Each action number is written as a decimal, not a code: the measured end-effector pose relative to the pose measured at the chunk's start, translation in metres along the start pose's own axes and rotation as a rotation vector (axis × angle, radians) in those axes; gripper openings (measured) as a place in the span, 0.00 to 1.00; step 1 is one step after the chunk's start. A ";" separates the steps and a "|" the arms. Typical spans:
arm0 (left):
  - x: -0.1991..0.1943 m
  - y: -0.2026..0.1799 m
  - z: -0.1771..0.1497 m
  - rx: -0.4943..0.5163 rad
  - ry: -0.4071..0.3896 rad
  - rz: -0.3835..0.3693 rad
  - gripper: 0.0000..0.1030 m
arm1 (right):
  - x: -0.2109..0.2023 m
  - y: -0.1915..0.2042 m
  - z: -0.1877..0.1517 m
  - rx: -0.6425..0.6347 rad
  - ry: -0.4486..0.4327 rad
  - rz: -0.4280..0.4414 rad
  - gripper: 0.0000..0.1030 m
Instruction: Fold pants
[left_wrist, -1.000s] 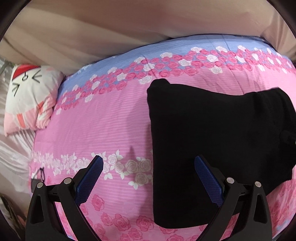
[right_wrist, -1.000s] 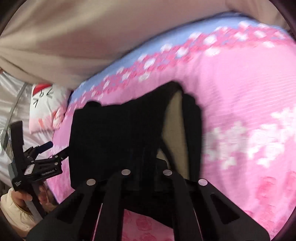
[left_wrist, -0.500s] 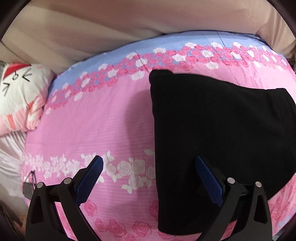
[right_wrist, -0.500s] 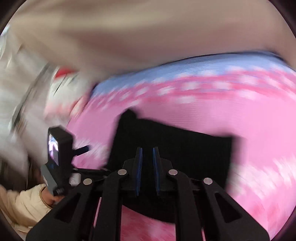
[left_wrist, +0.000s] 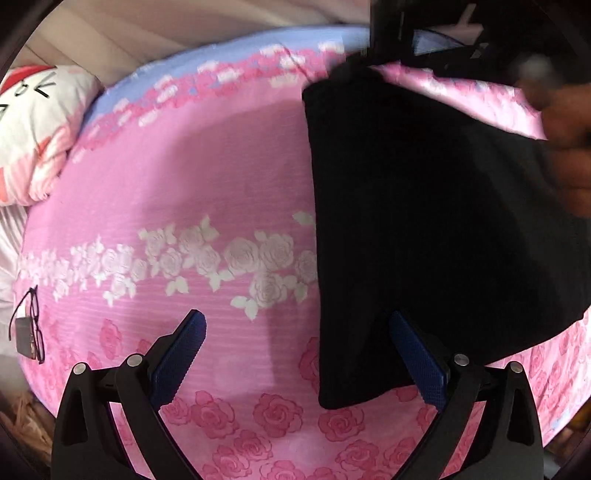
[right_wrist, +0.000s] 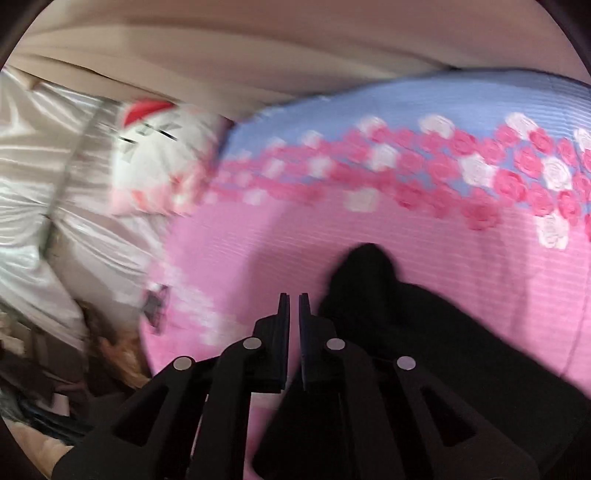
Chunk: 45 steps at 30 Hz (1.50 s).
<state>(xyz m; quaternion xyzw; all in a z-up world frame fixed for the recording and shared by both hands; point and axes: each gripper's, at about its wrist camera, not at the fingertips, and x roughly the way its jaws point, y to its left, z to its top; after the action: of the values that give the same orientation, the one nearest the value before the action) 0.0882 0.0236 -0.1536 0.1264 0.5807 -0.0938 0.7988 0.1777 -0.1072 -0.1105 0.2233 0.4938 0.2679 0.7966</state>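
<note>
One folded black slab is what I have now: the pants (left_wrist: 436, 221) lie flat on the pink rose bedspread (left_wrist: 192, 206), filling the right half of the left wrist view, where a second ago the right wrist view still showed a flap raised with its pale lining exposed. That flap is down, so I judge this fold finished and perhaps one more halving left. In the left view the long axis runs from the bottom centre up to the top right, with the straight folded edge on the left side and one corner poking up at the top. My left gripper (left_wrist: 295, 354) hangs spread wide and empty, its right finger over the lower edge of the cloth. My right gripper (right_wrist: 293, 325) has pulled back to the cloth's far corner (the picture is smeared by motion), its jaws nearly together with nothing visibly between them. The cartoon-face pillow (left_wrist: 33, 125) sits at the upper left, glasses (left_wrist: 31, 325) at the lower left.
</note>
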 end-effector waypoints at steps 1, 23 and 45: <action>0.001 0.001 -0.001 -0.001 -0.002 -0.008 0.95 | 0.011 -0.003 -0.002 -0.016 0.026 -0.065 0.03; -0.004 -0.021 0.008 0.084 0.015 0.117 0.95 | -0.174 -0.102 -0.153 0.333 -0.287 -0.366 0.17; 0.016 -0.002 0.002 -0.141 0.110 -0.327 0.63 | -0.165 -0.123 -0.231 0.545 -0.255 -0.101 0.29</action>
<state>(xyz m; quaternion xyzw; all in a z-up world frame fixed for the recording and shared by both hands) 0.0943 0.0213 -0.1685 -0.0208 0.6414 -0.1743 0.7469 -0.0668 -0.2866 -0.1719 0.4358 0.4538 0.0555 0.7753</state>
